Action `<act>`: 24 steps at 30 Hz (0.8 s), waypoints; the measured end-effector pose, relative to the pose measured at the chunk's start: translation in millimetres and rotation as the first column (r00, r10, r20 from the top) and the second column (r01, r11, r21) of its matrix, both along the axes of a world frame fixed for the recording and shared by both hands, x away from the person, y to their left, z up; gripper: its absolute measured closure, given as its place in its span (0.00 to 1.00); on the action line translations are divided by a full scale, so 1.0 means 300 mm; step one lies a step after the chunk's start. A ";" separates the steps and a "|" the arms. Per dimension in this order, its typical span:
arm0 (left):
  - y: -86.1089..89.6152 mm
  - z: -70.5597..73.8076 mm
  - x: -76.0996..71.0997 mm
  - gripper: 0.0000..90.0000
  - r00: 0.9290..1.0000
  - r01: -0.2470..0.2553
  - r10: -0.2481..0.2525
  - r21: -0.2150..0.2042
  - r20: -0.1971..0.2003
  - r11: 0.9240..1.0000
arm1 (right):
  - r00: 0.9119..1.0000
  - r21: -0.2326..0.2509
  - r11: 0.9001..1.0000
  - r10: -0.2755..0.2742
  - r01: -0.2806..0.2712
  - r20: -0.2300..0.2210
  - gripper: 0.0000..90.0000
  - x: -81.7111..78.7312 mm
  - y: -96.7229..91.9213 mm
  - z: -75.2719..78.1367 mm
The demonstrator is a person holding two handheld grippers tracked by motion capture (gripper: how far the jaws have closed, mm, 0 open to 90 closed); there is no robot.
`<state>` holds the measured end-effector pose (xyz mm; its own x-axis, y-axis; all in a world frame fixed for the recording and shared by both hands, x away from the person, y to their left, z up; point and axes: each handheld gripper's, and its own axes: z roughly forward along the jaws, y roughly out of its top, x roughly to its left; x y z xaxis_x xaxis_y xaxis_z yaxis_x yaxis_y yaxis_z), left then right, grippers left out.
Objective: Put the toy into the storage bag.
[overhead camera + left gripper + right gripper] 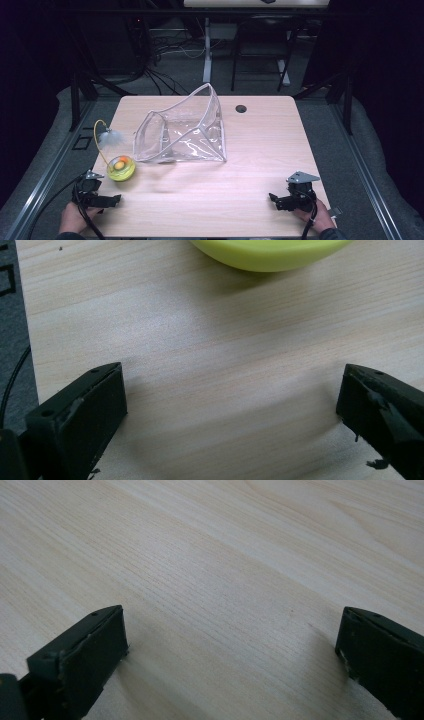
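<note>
Yellow-green toy (121,168) and clear pouch (182,131) on the counter (250,165), both hand-held grippers idle.
The toy sat near the counter's left edge, just ahead of the left hand-held gripper (100,200); its thin wire stem rose and arched leftward to a white feather. The pouch lay behind it, long axis across the counter, open mouth tipped up and away. Left and right hand-held gripper (285,201) jaws stood wide apart over bare wood.

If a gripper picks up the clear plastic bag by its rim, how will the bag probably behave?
The clear plastic bag will probably be floppy: its thin walls already sag and crease on the table. It seems light, since nothing shows through its walls. The glossy film may slip between the jaws, so gripping the white edge band looks safer.
</note>
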<state>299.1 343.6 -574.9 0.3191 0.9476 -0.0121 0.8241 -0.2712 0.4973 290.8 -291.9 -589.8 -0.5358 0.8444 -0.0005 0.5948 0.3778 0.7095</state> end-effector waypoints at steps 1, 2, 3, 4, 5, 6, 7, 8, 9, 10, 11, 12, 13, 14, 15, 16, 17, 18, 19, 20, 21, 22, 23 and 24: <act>0.000 0.000 0.001 0.00 1.000 0.002 -0.002 0.001 -0.002 1.000 | 1.000 0.000 1.000 0.000 0.000 0.000 0.00 0.000 0.000 0.000; 0.000 0.000 0.000 0.00 1.000 0.001 -0.001 0.001 -0.002 1.000 | 1.000 0.000 1.000 0.000 0.000 0.000 0.00 0.000 0.000 0.000; 0.000 0.000 0.000 0.00 1.000 0.001 -0.001 0.001 -0.002 1.000 | 1.000 0.000 1.000 -0.001 0.001 0.000 0.00 0.000 0.000 0.000; 0.000 0.000 0.000 0.00 1.000 0.001 -0.001 0.001 -0.002 1.000 | 1.000 0.000 1.000 -0.001 0.001 0.000 0.00 0.000 0.000 0.000; 0.000 0.000 0.000 0.00 1.000 0.001 -0.001 0.001 -0.002 1.000 | 1.000 0.000 1.000 -0.001 0.001 0.000 0.00 0.000 0.000 0.000; 0.000 0.001 0.001 0.00 1.000 0.003 -0.003 0.001 -0.004 1.000 | 1.000 0.000 1.000 -0.001 0.001 -0.001 0.00 0.000 0.000 0.000; 0.000 0.001 0.001 0.00 1.000 0.004 -0.004 0.001 -0.004 1.000 | 1.000 0.000 1.000 -0.001 0.001 0.000 0.00 0.000 0.000 0.000; 0.000 0.001 0.001 0.00 1.000 0.006 -0.006 0.001 -0.003 1.000 | 1.000 0.001 1.000 -0.001 0.001 0.000 0.00 0.000 0.000 0.000; 0.001 0.000 0.000 0.00 1.000 0.008 -0.008 0.001 -0.002 1.000 | 1.000 0.000 1.000 -0.001 0.001 0.000 0.00 0.000 0.000 0.000; 0.001 0.000 0.000 0.00 1.000 0.009 -0.009 0.000 -0.001 1.000 | 1.000 0.000 1.000 0.000 0.000 0.000 0.00 0.000 0.000 0.000; 0.001 0.000 0.000 0.00 1.000 0.010 -0.010 0.000 -0.002 1.000 | 1.000 0.001 1.000 0.001 -0.001 0.000 0.00 0.000 0.000 0.000; 0.002 0.000 0.000 0.00 1.000 0.011 -0.011 0.000 -0.003 1.000 | 1.000 0.004 1.000 0.002 -0.002 -0.001 0.00 0.000 0.000 0.000; 0.001 0.000 0.000 0.00 1.000 0.010 -0.010 0.000 -0.002 1.000 | 1.000 -0.005 1.000 0.004 -0.004 -0.003 0.00 0.001 -0.001 0.001; 0.002 0.000 -0.001 0.00 1.000 0.010 -0.010 -0.002 0.000 1.000 | 1.000 -0.004 1.000 0.004 -0.004 -0.003 0.00 0.001 -0.001 0.001; 0.001 0.000 -0.001 0.00 1.000 0.009 -0.009 0.000 -0.002 1.000 | 1.000 -0.004 1.000 0.004 -0.004 -0.003 0.00 0.001 -0.001 0.001; 0.002 0.004 0.004 0.00 1.000 0.016 -0.016 0.007 -0.022 1.000 | 1.000 -0.004 1.000 0.004 -0.004 -0.003 0.00 0.001 -0.001 0.001; 0.002 0.004 0.004 0.00 1.000 0.016 -0.016 0.007 -0.022 1.000 | 1.000 -0.004 1.000 0.004 -0.004 -0.003 0.00 0.001 -0.001 0.001; 0.002 0.005 0.006 0.00 0.999 0.020 -0.020 0.012 -0.025 1.000 | 1.000 -0.001 1.000 0.006 -0.006 -0.004 0.00 0.001 -0.001 0.001; 0.002 0.006 0.008 0.00 0.999 0.023 -0.022 0.013 -0.029 1.000 | 1.000 -0.003 1.000 0.005 -0.005 -0.003 0.00 0.001 -0.001 0.001; 0.002 0.007 0.010 0.00 0.999 0.026 -0.025 0.016 -0.035 1.000 | 1.000 -0.003 1.000 0.005 -0.005 -0.003 0.00 0.001 -0.001 0.001; 0.004 0.009 0.011 0.00 0.999 0.024 -0.023 0.018 -0.042 1.000 | 1.000 0.000 1.000 0.006 -0.006 -0.004 0.00 0.001 -0.001 0.001; 0.004 0.010 0.011 0.00 0.999 0.023 -0.022 0.021 -0.046 1.000 | 1.000 -0.001 1.000 0.005 -0.005 -0.004 0.00 0.001 -0.001 0.001; 0.006 0.012 0.011 0.00 0.999 0.021 -0.019 0.034 -0.044 0.999 | 1.000 -0.001 1.000 0.005 -0.005 -0.004 0.00 0.001 -0.001 0.001; 0.008 0.016 0.010 0.00 0.999 0.021 -0.020 0.035 -0.045 0.999 | 1.000 -0.005 1.000 0.005 -0.005 -0.004 0.00 0.001 -0.001 0.001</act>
